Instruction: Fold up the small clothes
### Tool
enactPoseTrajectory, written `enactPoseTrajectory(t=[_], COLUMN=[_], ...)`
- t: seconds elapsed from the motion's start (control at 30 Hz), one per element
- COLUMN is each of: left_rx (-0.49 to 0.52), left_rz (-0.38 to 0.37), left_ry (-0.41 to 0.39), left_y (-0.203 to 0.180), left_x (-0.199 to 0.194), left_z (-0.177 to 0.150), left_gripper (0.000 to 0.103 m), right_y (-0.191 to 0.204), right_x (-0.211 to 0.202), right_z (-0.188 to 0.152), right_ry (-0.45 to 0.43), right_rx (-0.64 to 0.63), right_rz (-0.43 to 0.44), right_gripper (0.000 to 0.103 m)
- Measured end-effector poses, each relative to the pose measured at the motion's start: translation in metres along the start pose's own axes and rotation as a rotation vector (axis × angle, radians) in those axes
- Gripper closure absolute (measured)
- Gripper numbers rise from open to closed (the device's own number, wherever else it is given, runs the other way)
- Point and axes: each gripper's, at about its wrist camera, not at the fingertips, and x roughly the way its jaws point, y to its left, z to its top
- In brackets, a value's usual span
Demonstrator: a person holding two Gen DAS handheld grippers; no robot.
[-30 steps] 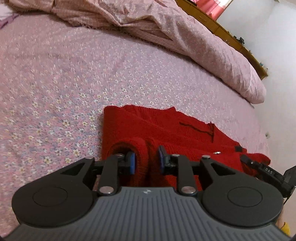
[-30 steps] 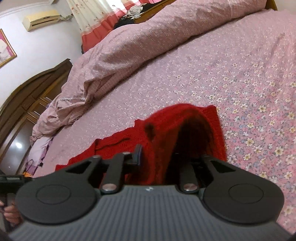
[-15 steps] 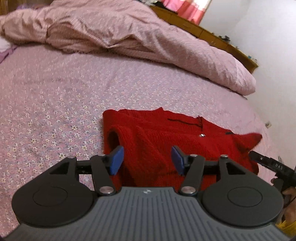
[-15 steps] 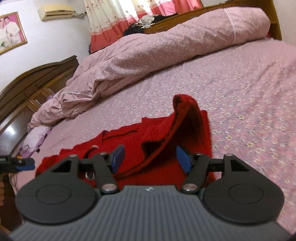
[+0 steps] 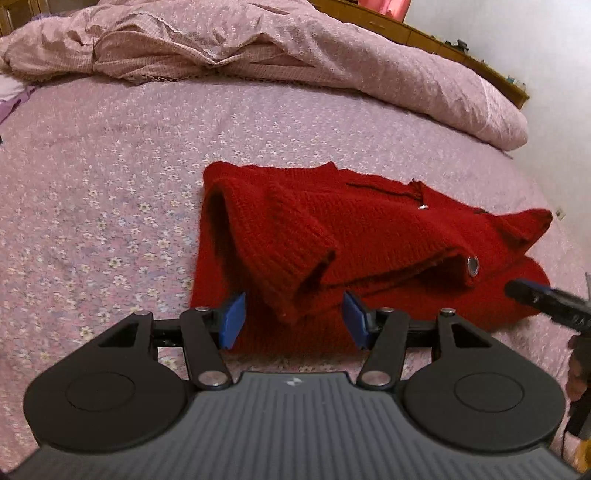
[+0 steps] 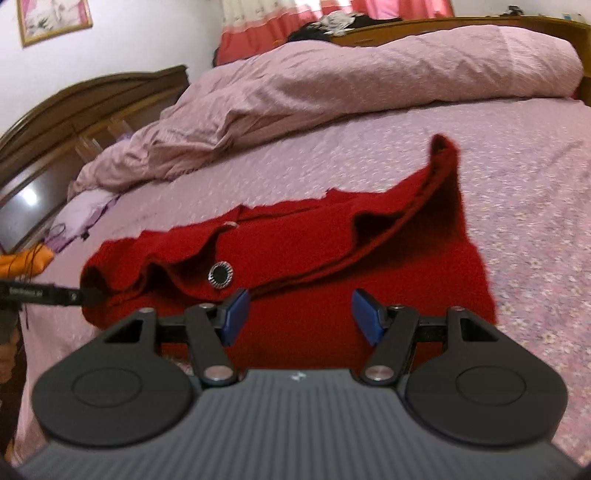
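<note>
A small red knitted cardigan (image 5: 369,236) lies on the pink flowered bed sheet (image 5: 110,177), partly folded, with a sleeve laid over its body and a round button (image 5: 472,265) showing. My left gripper (image 5: 293,319) is open and empty just short of the cardigan's near edge. In the right wrist view the cardigan (image 6: 303,258) lies bunched, one corner standing up, with a dark button (image 6: 221,275) on it. My right gripper (image 6: 299,317) is open and empty over its near edge. The right gripper's fingertip (image 5: 532,295) shows at the left view's right edge.
A rumpled pink quilt (image 5: 295,48) lies along the far side of the bed. A dark wooden headboard (image 6: 74,110) stands at the left in the right wrist view, with an orange item (image 6: 26,264) beside it. A wooden ledge (image 5: 424,33) runs behind the bed.
Both grippers let go of the red cardigan and opened wide, then drew back a little. The folded-over cloth now rests on the cardigan's body.
</note>
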Motion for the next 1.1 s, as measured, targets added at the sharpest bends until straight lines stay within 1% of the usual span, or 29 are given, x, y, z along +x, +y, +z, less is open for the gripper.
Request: enactPoseTrajectory(t=[0.07, 0.23, 0.33, 0.4, 0.43, 0.53, 0.7, 0.8, 0.87, 0.93, 0.97, 1.0, 1.1], left_rx=[-0.007, 0.017, -0.001, -0.011, -0.012, 0.001, 0.033, 0.059, 0.057, 0.058, 0.061, 0.067, 0.076], left_rz=[-0.017, -0.038, -0.038, -0.038, -0.036, -0.021, 0.022, 0.079, 0.11, 0.104, 0.102, 0.107, 0.145], left_ry=[-0.001, -0.016, -0.009, -0.011, -0.017, -0.055, -0.118, -0.145, -0.143, -0.14, -0.141, -0.142, -0.149], left_y=[0.0, -0.006, -0.006, -0.007, -0.007, -0.009, -0.012, -0.015, -0.017, -0.017, -0.016, -0.015, -0.009], left_x=[0.004, 0.011, 0.021, 0.026, 0.029, 0.034, 0.046, 0.054, 0.056, 0.056, 0.055, 0.053, 0.047], left_z=[0.002, 0.012, 0.023, 0.032, 0.038, 0.057, 0.094, 0.112, 0.119, 0.121, 0.12, 0.119, 0.116], left_gripper=[0.04, 0.04, 0.043, 0.048, 0.049, 0.049, 0.049, 0.047, 0.047, 0.045, 0.042, 0.039, 0.037], right_y=[0.002, 0.013, 0.017, 0.019, 0.02, 0.018, 0.011, 0.002, -0.004, -0.009, -0.011, -0.013, -0.019], right_x=[0.006, 0.019, 0.026, 0.031, 0.033, 0.038, 0.053, 0.064, 0.069, 0.071, 0.071, 0.069, 0.061], right_z=[0.0, 0.003, 0.008, 0.013, 0.015, 0.026, 0.05, 0.064, 0.07, 0.074, 0.075, 0.075, 0.072], right_ry=[0.008, 0.011, 0.007, -0.001, -0.009, -0.031, -0.091, -0.129, -0.144, -0.149, -0.149, -0.148, -0.14], right_rx=[-0.004, -0.054, -0.072, -0.081, -0.083, -0.068, -0.015, 0.052, 0.093, 0.123, 0.13, 0.132, 0.105], right_rz=[0.01, 0.033, 0.049, 0.055, 0.063, 0.085, 0.085, 0.071, 0.038, 0.011, 0.006, 0.002, -0.02], right_gripper=[0.038, 0.038, 0.038, 0.038, 0.038, 0.038, 0.038, 0.038, 0.038, 0.038, 0.038, 0.038, 0.038])
